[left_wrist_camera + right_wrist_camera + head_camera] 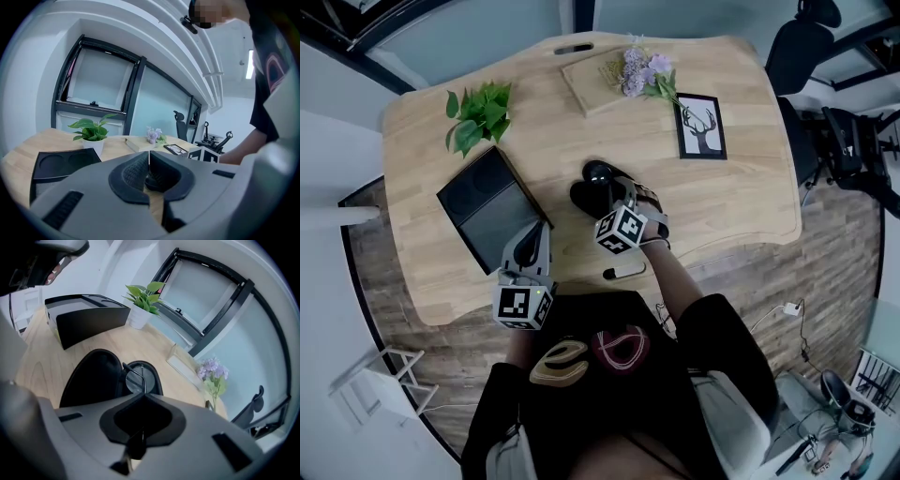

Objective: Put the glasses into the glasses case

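Observation:
The black glasses case (581, 199) lies open in the middle of the wooden table (731, 197); in the right gripper view its dark hollow (91, 376) sits just beyond the jaws. The glasses (138, 377) hang over the case's far half, one round lens showing, and appear in the head view as a glint (598, 172). My right gripper (143, 393) (614, 193) points steeply down at the case and is shut on the thin frame of the glasses. My left gripper (149, 158) (536, 234) rests near the table's front edge, shut with nothing between its pads.
A black tray (487, 206) lies left of the case, right beside the left gripper. At the back stand a potted plant (476, 114), a book with lilac flowers (639, 71) and a framed deer picture (701, 126). A small white-and-black pen-like thing (623, 271) lies at the front edge.

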Demonstrator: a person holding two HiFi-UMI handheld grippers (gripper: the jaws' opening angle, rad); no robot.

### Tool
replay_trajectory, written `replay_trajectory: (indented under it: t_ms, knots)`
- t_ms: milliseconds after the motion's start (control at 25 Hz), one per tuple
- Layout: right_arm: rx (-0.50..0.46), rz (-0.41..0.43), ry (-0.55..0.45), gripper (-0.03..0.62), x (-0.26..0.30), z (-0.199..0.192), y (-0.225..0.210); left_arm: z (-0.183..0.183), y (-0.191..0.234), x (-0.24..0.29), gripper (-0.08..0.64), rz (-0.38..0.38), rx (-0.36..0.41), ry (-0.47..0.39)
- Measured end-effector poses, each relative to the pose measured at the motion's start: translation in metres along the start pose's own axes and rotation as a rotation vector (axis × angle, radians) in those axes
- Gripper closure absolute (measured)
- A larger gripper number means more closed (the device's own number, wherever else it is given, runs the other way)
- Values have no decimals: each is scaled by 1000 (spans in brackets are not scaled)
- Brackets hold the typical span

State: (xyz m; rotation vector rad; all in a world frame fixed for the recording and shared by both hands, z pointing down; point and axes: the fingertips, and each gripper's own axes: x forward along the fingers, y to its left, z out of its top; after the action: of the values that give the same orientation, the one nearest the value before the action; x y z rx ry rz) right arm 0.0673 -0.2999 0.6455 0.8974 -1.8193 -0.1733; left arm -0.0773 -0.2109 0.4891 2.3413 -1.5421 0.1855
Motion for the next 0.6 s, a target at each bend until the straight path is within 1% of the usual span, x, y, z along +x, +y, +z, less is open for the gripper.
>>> replay_trajectory:
  t_ms: [200, 400, 600]
  knots:
    - [-3, -37, 13, 578, 5, -1, -3, -9, -3, 3, 541, -8, -4, 23]
    - [-9, -47, 15, 578, 9, 0, -2, -18, -6, 4, 541, -19, -15, 44]
    - [-39, -57, 23, 578, 13, 1, -2, -29, -7, 6, 541, -20, -22, 74]
